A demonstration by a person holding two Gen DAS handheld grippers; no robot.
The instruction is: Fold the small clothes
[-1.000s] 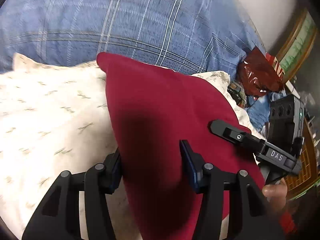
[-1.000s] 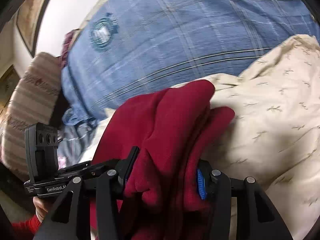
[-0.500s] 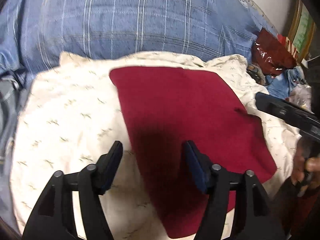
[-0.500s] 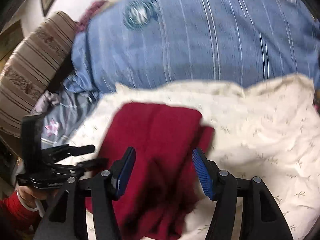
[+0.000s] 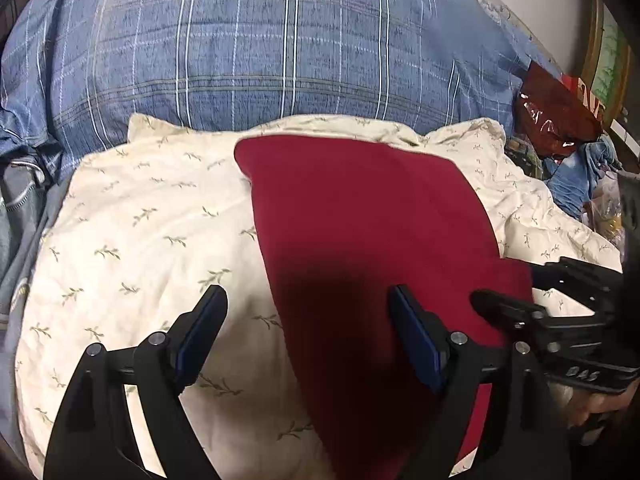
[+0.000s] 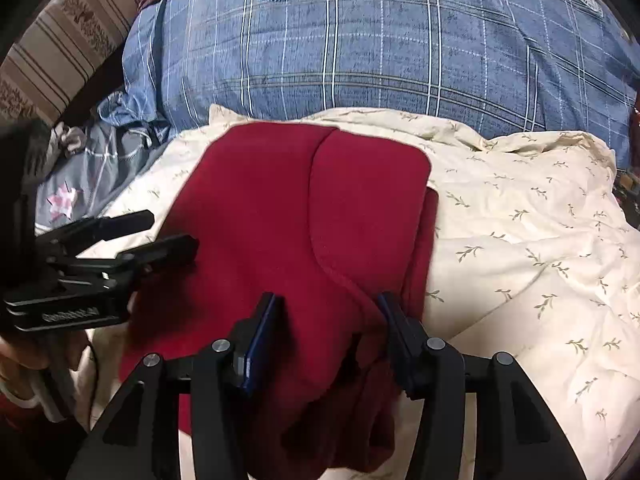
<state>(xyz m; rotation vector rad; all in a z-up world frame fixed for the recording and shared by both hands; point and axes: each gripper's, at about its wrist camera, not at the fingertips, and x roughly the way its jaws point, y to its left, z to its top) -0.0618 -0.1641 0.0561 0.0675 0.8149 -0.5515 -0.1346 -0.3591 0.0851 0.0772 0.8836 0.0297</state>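
Red garment [image 5: 360, 240] lies folded on the cream leaf-print quilt [image 5: 140, 240], on a bed, with the blue plaid pillow [image 5: 280, 60] behind it at the head end. Long axis runs from the near edge of the bed toward the pillow, slanting a little left at the far end.

Left gripper [image 5: 306, 336]: fingers spread wide, holding nothing. Its left finger sits over bare quilt, its right finger over the cloth; the garment's left edge passes between them.

Right gripper [image 6: 326, 336]: fingers spread, straddling the near end of the garment, where loose layers bunch up (a curved hem crosses the top layer here). Whether the pads touch cloth I cannot tell. No pinch visible.

Judgement: both grippers sit at the near end, garment stretching away from both. The right is centred on the untidy bunched end, so it is the better placed to tuck or pinch there; the left is set to steady the left edge.
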